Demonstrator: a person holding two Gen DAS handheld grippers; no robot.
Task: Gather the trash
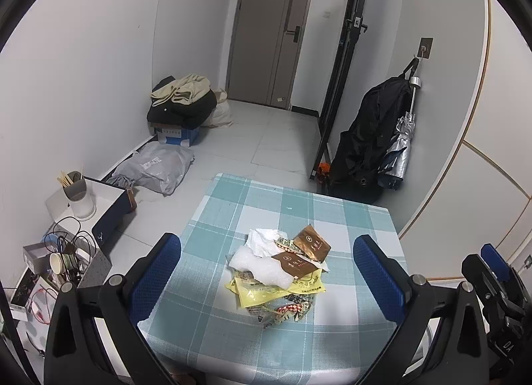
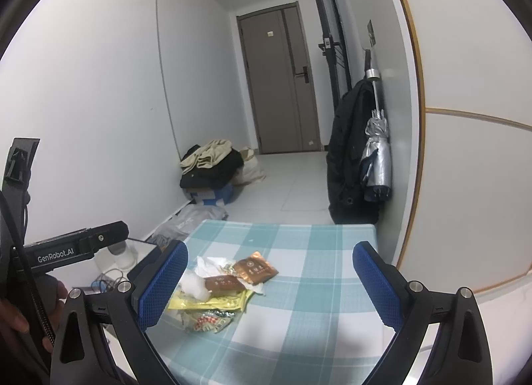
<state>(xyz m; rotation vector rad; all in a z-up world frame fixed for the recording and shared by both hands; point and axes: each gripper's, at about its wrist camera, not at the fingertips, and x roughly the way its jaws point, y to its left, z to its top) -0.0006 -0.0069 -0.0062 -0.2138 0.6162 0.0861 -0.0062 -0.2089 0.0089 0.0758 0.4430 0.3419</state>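
Nothing collected yet: trash pile (image 1: 281, 273) of wrappers and tissue heaped mid-way along the checked table (image 1: 349, 218), untouched; left gripper (image 1: 266, 275) and right gripper (image 2: 269, 285) above it, spread wide, empty.

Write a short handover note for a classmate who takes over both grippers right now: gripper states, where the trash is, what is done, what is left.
Left gripper: open, empty, above the table.
Right gripper: open, empty, to the right of the pile.
Trash pile: wrappers, tissue and packets heaped on the checked tablecloth.
Done: nothing picked up yet.
Left: collect the whole pile. No bin shows in either view.
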